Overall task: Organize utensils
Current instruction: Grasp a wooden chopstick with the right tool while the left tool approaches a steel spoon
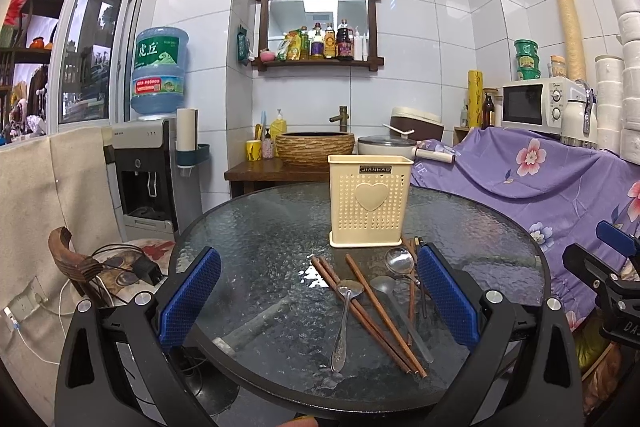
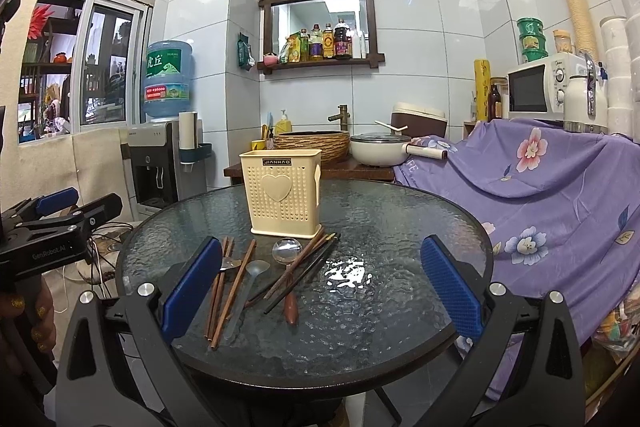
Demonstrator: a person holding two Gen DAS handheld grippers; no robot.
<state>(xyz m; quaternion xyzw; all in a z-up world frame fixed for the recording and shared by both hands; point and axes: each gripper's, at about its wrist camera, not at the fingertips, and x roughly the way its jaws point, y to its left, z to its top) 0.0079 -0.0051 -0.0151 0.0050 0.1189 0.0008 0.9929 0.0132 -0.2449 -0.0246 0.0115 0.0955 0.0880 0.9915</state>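
A cream perforated utensil holder (image 1: 370, 201) (image 2: 284, 193) with a heart stands upright on the round glass table (image 1: 256, 227) (image 2: 400, 227). In front of it lie loose utensils: brown wooden chopsticks (image 1: 380, 311) (image 2: 234, 287), a metal spoon (image 1: 344, 323), a clear plastic spoon (image 1: 400, 311) (image 2: 250, 283), a ladle-like spoon (image 1: 400, 261) (image 2: 286, 251) and dark chopsticks (image 2: 308, 271). My left gripper (image 1: 318, 297) is open and empty above the table's near side, over the utensils. My right gripper (image 2: 320, 283) is open and empty, also over the pile.
A purple floral cloth (image 1: 540, 179) (image 2: 560, 179) covers a counter right of the table. A water dispenser (image 1: 144, 171) (image 2: 156, 163) stands at the left. A basin (image 1: 314, 147) and a pot (image 1: 386, 147) sit behind the table. A wooden chair (image 1: 76, 263) stands at the left.
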